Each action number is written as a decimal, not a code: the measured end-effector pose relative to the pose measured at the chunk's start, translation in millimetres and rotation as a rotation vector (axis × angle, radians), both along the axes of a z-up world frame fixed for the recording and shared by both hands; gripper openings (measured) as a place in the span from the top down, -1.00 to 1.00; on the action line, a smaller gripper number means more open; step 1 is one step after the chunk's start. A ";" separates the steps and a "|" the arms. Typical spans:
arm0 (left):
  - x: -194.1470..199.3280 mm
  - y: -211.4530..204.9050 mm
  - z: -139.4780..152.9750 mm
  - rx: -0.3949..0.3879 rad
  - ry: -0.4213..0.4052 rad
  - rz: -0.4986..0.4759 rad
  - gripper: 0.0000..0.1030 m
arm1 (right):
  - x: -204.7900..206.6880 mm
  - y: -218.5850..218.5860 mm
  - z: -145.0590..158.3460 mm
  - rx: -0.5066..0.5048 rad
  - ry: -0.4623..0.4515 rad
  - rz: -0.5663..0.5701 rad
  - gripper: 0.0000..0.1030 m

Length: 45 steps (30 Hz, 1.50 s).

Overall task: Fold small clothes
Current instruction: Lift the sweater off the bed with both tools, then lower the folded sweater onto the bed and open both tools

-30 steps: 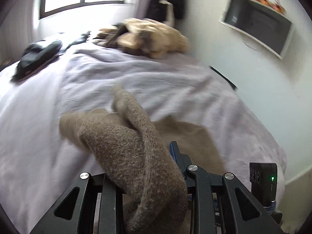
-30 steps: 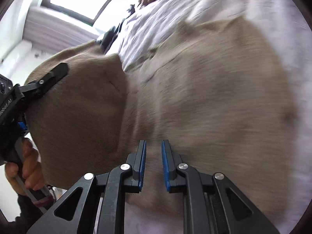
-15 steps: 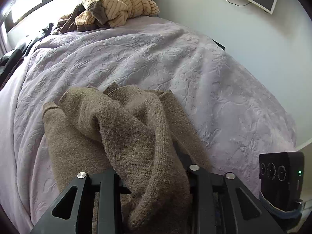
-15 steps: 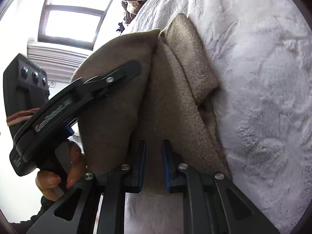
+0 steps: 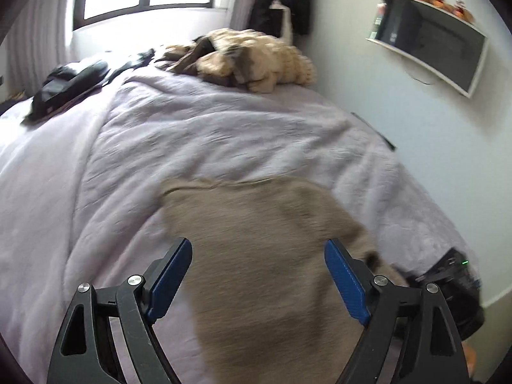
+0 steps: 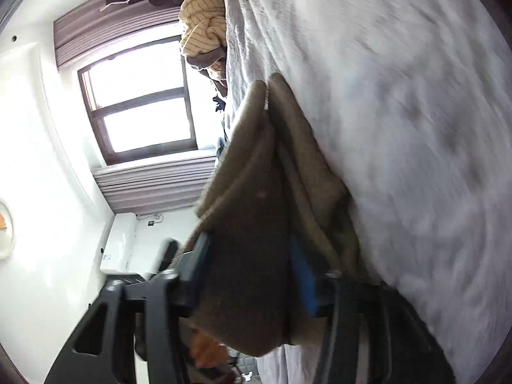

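The left gripper [image 5: 257, 273] stands wide, jaws just opened, the folded brown knit [image 5: 262, 233] lying free beneath it on the bed [image 5: 192, 134]. The right gripper [image 6: 252, 267], also just opening, straddles its thick edge without visibly clamping, apparently releasing.

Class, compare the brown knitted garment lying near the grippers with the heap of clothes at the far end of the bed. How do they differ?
The brown knitted garment is one plain-coloured piece, laid fairly flat. The heap of clothes is cream-striped mixed with darker pieces, crumpled and bulky. Both rest on the pale bedspread.
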<state>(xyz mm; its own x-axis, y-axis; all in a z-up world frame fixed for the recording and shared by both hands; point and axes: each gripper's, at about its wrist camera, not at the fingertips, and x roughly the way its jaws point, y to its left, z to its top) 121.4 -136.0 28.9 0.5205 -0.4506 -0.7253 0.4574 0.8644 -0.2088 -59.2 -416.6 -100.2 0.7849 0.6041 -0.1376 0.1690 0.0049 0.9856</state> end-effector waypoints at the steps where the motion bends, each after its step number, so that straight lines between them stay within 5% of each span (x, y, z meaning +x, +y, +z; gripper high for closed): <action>1: 5.3 11.6 -9.2 0.015 0.024 0.037 -0.66 | 2.5 -1.9 2.3 0.004 -0.009 0.003 -0.16; 5: 15.1 46.7 -38.9 0.047 0.100 0.128 -0.66 | 19.3 -8.8 17.1 -0.032 -0.016 0.023 -0.28; 8: 17.2 58.3 -53.1 0.053 0.133 0.158 -0.66 | 41.6 -3.8 28.6 -0.173 0.060 0.102 -0.25; 10: 16.9 57.1 -56.7 0.053 0.138 0.153 -0.66 | 55.7 6.2 45.1 -0.353 0.082 0.175 0.66; 12: 14.0 51.6 -56.2 0.056 0.123 0.138 -0.66 | 59.3 23.2 75.7 -0.559 0.039 0.225 0.66; 17: 11.4 34.2 -64.3 0.101 0.136 0.088 -0.67 | 65.7 24.5 85.6 -0.771 0.099 0.223 0.66; 20: 6.8 33.2 -68.9 0.087 0.144 0.067 -0.67 | 62.4 7.3 48.7 -0.728 0.177 0.225 0.67; 23: -1.3 33.4 -66.4 0.113 0.122 0.061 -0.67 | 52.3 -5.9 42.6 -0.651 0.180 0.175 0.69; 26: -7.1 38.2 -57.9 0.122 0.123 0.059 -0.67 | 42.1 -4.4 62.1 -0.753 0.202 0.174 0.35; 30: -18.5 44.1 -49.8 0.113 0.135 0.023 -0.67 | 19.7 14.0 95.4 -0.798 0.064 0.234 -0.17; 31: -21.4 44.2 -49.5 0.110 0.140 0.012 -0.67 | 14.3 18.7 99.9 -0.805 0.041 0.257 -0.17; 32: -24.8 43.3 -49.4 0.108 0.146 0.001 -0.67 | 10.8 26.7 101.6 -0.811 0.024 0.289 -0.12; 34: -32.9 39.3 -51.8 0.117 0.153 -0.019 -0.67 | 7.4 37.5 97.9 -0.813 0.021 0.348 0.64; 35: -36.7 36.6 -54.6 0.133 0.152 -0.025 -0.67 | 7.9 42.9 93.3 -0.828 0.045 0.365 0.79; 39: -51.7 32.8 -75.8 0.208 0.154 -0.034 -0.68 | 8.3 43.8 66.0 -0.853 0.154 0.350 0.85; 42: -57.6 43.0 -90.5 0.200 0.174 -0.011 -0.91 | 2.2 34.3 43.8 -0.759 0.172 0.317 0.87; 45: -58.6 52.9 -95.7 0.165 0.192 -0.010 -0.91 | -1.0 34.7 47.5 -0.788 0.164 0.313 0.88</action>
